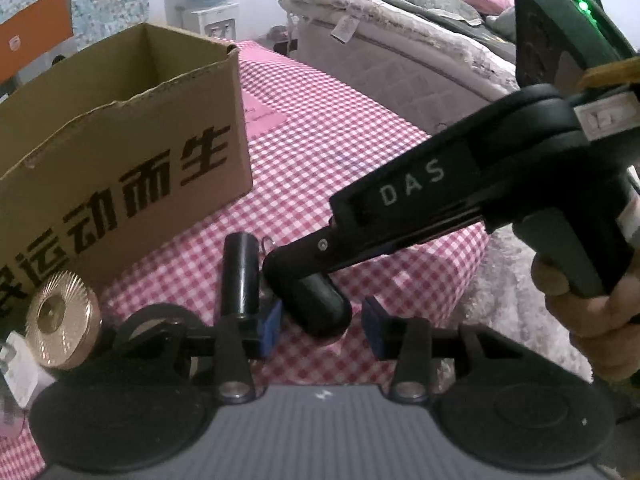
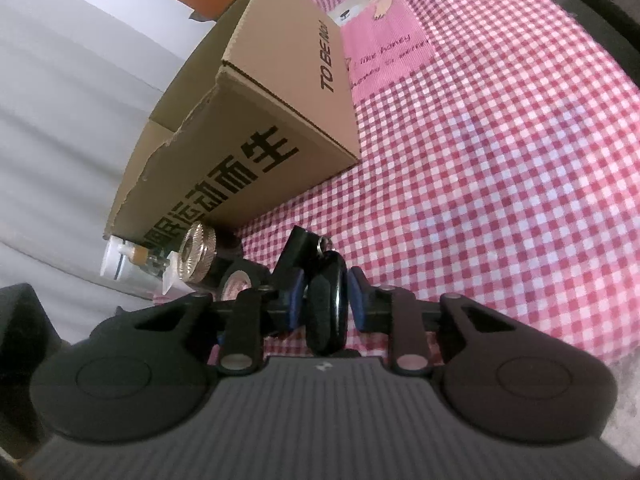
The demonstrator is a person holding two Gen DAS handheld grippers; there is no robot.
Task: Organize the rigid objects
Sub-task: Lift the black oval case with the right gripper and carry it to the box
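An open cardboard box (image 1: 120, 152) with black Chinese print stands on the pink checked tablecloth (image 1: 360, 152); it also shows in the right wrist view (image 2: 256, 120). My right gripper (image 2: 326, 300) is shut on a black oval case (image 2: 326, 312) with a metal ring on top. In the left wrist view the same case (image 1: 324, 304) lies between my open left gripper's (image 1: 320, 328) blue pads (image 1: 268, 326), under the right gripper's body (image 1: 440, 200). A black cylinder (image 1: 240, 276) stands by the left pad. A gold ridged disc (image 1: 60, 320) sits at the box front.
A clear bottle with white cap (image 2: 132, 268) and a black tape roll (image 2: 240, 280) lie by the gold disc (image 2: 196, 258). A bed (image 1: 400, 52) and a water dispenser (image 1: 208, 0) stand beyond the table. The table edge (image 1: 480, 248) drops off to the right.
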